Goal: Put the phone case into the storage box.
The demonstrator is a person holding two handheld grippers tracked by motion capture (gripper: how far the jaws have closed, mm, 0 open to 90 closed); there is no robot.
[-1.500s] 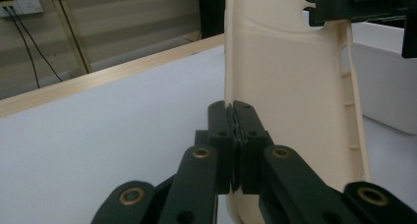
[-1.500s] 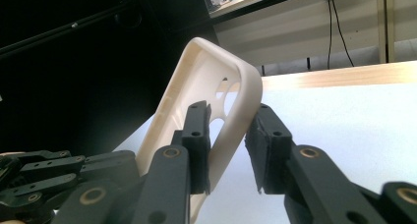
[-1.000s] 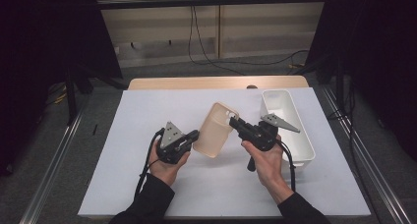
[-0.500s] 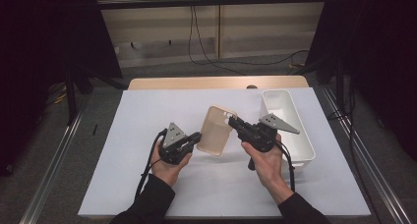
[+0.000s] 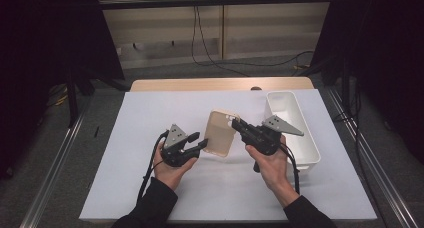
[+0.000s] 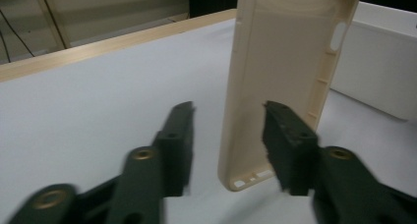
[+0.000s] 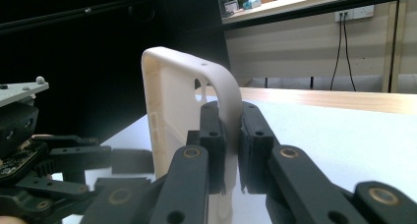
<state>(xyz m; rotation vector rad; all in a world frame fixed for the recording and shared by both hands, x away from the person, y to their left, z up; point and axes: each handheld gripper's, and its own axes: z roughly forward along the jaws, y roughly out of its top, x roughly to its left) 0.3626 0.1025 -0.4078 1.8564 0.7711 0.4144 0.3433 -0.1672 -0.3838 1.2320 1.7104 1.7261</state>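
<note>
My right tool [image 7: 230, 135] pinches the side wall of the beige phone case [image 5: 220, 133], held above the counter [image 5: 145, 118] centre, left of the white bin [image 5: 300, 133]. From my left tool [image 6: 226, 135], its spread jaws straddle the case's near end without touching; both hands reach in from the near edge.

Even overhead light brightens the white-covered counter [image 5: 150, 123]; surroundings fall dark. The left claw [image 6: 226, 135] blurs up close.

My left gripper [image 6: 226, 140] looks blurred at its jaws. The phone case [image 6: 280, 81] is cut off at the frame's top, and I can't tell whether those jaws touch it.
</note>
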